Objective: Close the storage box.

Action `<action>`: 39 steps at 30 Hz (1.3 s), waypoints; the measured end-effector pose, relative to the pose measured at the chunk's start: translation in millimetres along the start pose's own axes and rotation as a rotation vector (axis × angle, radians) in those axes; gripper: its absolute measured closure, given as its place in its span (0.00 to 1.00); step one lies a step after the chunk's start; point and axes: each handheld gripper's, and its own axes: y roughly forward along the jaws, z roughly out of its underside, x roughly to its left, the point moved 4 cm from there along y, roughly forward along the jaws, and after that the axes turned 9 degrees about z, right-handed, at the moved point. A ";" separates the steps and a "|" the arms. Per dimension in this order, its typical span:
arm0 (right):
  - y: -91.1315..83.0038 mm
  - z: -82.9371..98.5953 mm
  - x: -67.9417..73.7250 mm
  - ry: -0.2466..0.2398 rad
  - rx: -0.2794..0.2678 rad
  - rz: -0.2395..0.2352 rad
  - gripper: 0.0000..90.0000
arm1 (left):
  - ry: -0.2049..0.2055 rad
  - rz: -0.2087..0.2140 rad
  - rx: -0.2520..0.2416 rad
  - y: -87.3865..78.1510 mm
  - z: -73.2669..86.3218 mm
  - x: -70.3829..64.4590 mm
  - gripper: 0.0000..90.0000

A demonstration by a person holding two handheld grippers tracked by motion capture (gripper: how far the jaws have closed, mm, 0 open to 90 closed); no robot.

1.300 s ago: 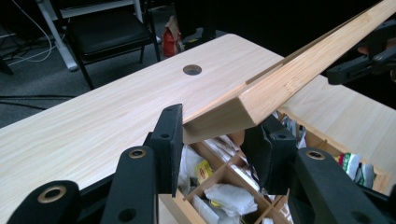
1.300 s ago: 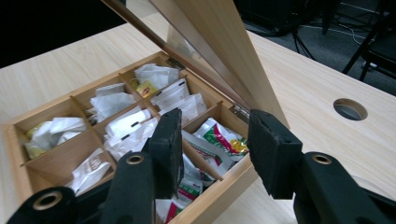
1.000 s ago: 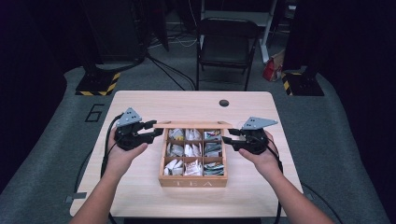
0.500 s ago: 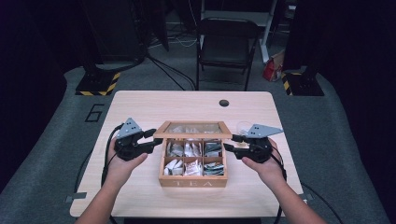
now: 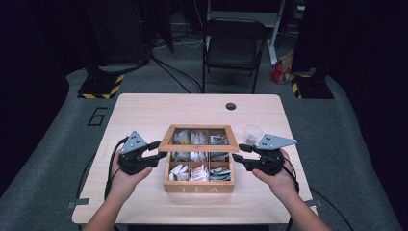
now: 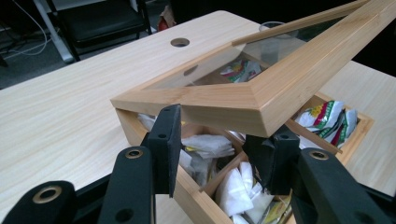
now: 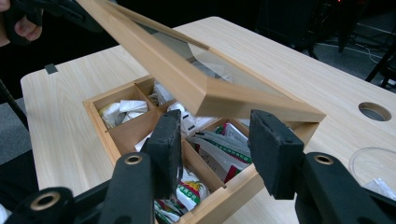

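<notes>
- Standing on the front middle part of the wooden surface [image 5: 144, 110], the tea box [image 5: 198, 185] is open, and the word TEA is written on its front wall.
- Its lid [image 5: 199, 138], a wooden frame with a glass pane, is hinged at the back and is tilted up over the back compartments, half raised.
- Inside the box, wooden dividers make compartments, and tea bags [image 5: 191, 172] in white and coloured wrappers lie in them.
- At the left side of the box, the left gripper [image 5: 158, 150] has its fingers [image 6: 166, 140] under the left front corner of the lid; they are set apart, and I cannot tell if they touch the wood.
- At the right side, the right gripper [image 5: 239, 152] is close to the lid's right front corner; its fingers [image 7: 273, 149] are wide apart and hold nothing.
- Just behind the right gripper, a small clear cup [image 5: 252, 131] stands on the surface, near the box.
- Farther back there is a round hole [image 5: 231, 106] in the surface, and a black chair [image 5: 234, 45] stands on the floor behind it.
</notes>
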 end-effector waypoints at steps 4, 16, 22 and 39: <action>-0.6 0.7 0.7 -0.004 0.006 -0.014 0.62 | -0.007 0.010 0.003 0.5 4.5 -1.2 0.63; 0.6 7.9 7.7 -0.029 0.024 0.005 0.62 | 0.003 0.036 0.008 -4.0 12.3 -8.5 0.60; 1.0 15.0 10.4 -0.016 0.026 0.004 0.62 | 0.012 0.036 0.014 -6.3 16.6 -14.4 0.59; 6.4 44.6 21.0 -0.029 0.042 0.010 0.61 | -0.015 0.054 0.047 -1.4 45.4 -22.2 0.61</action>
